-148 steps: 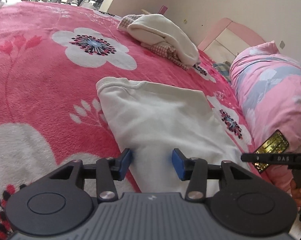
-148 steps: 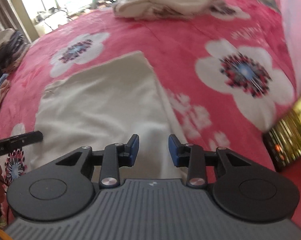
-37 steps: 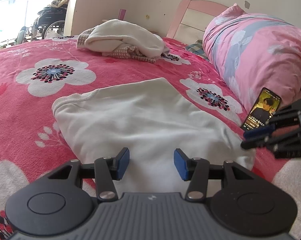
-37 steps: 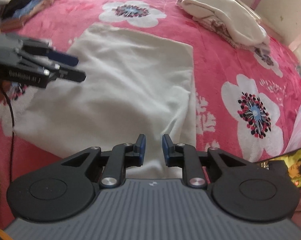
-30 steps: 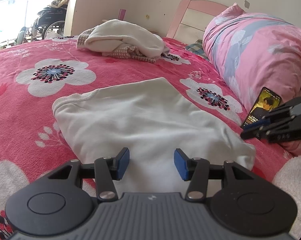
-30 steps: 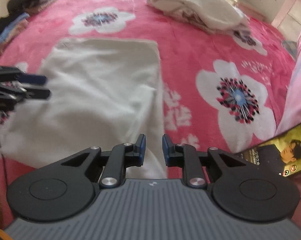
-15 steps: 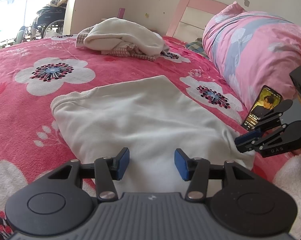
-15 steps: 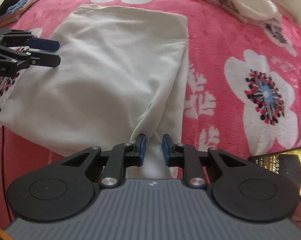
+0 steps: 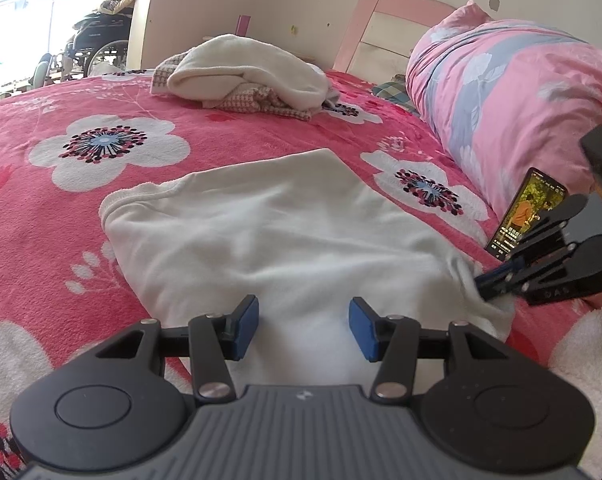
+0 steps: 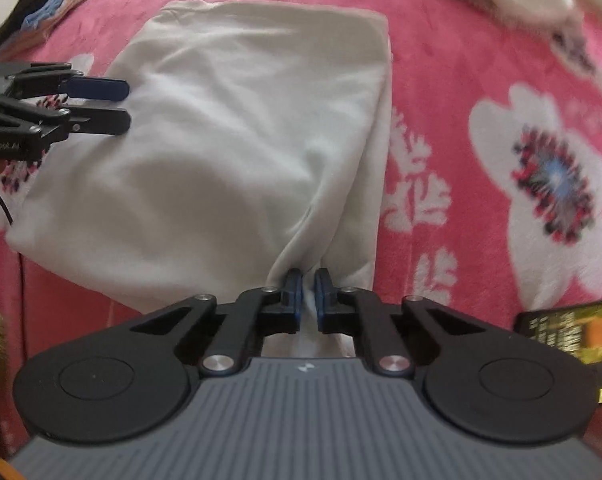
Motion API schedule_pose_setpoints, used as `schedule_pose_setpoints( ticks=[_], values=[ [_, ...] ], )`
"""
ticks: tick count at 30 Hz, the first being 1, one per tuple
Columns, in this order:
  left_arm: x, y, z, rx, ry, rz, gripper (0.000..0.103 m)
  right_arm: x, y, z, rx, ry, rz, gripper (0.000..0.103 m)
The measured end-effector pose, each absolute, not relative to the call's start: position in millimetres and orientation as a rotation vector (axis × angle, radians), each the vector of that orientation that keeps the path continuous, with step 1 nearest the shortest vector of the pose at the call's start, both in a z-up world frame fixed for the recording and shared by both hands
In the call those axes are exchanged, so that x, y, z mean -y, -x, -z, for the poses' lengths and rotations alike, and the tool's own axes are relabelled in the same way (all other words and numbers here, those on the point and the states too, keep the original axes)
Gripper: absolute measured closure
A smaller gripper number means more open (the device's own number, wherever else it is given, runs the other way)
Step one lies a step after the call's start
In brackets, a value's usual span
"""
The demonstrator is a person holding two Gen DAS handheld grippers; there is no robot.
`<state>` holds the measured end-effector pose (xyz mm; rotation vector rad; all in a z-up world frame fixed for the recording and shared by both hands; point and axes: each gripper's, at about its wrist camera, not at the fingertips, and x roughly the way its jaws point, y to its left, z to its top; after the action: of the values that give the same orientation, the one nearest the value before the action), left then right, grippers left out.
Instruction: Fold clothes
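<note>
A white garment (image 9: 281,232) (image 10: 241,120), folded into a long rectangle, lies flat on the pink flowered blanket (image 9: 53,224). My right gripper (image 10: 309,286) is closing its jaws on the garment's near corner. The blue pads press a pinch of fabric, and creases run up from it. In the left wrist view the right gripper (image 9: 485,282) sits at the garment's right corner. My left gripper (image 9: 304,328) hovers open over the garment's near edge with nothing between its pads. In the right wrist view the left gripper (image 10: 117,105) stands at the garment's left edge.
A phone (image 9: 525,208) (image 10: 573,332) with a lit screen leans against a pink and grey rolled quilt (image 9: 521,92) on the right. A pile of cream and checked clothes (image 9: 249,76) lies at the far side. Stacked clothes (image 10: 49,4) lie at the bed's left edge.
My right gripper has tilted down onto the garment's corner and its jaws have closed on the fabric, bunching it. The left gripper has stayed in place, open.
</note>
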<state>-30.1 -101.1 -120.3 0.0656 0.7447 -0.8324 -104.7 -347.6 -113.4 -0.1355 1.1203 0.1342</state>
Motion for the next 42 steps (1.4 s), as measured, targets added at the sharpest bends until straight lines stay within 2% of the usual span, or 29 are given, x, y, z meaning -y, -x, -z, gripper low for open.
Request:
schedule_pose_setpoints(
  ticks=[6, 13, 15, 16, 18, 24, 33, 39, 41, 42],
  values=[
    [103, 30, 121, -0.743, -0.070, 0.832, 0.051, 357, 118, 99, -1.021, 0.129, 0.064, 0.100],
    [102, 32, 121, -0.742, -0.070, 0.832, 0.051, 357, 108, 121, -1.067, 0.135, 0.149, 0.098],
    [102, 32, 121, -0.742, -0.068, 0.831, 0.051, 360, 108, 119, -1.076, 0.109, 0.179, 0.091],
    [102, 32, 121, -0.742, -0.067, 0.831, 0.051, 363, 108, 118, -1.079, 0.091, 0.198, 0.083],
    [101, 32, 122, -0.741, -0.065, 0.832, 0.051, 372, 111, 114, -1.077, 0.009, 0.234, 0.078],
    [99, 32, 122, -0.741, -0.061, 0.833, 0.051, 394, 120, 100, -0.987, -0.289, 0.306, 0.078],
    [100, 31, 122, -0.741, -0.063, 0.828, 0.051, 399, 124, 88, -0.839, -0.435, 0.317, 0.079],
    [99, 32, 121, -0.739, -0.065, 0.827, 0.051, 389, 101, 115, -0.857, -0.622, 0.138, 0.080],
    [99, 32, 122, -0.738, -0.064, 0.827, 0.051, 407, 101, 132, -0.847, -0.674, 0.238, 0.094],
    [98, 31, 122, -0.738, -0.064, 0.828, 0.051, 421, 105, 138, -0.820, -0.719, 0.316, 0.093]
  ],
)
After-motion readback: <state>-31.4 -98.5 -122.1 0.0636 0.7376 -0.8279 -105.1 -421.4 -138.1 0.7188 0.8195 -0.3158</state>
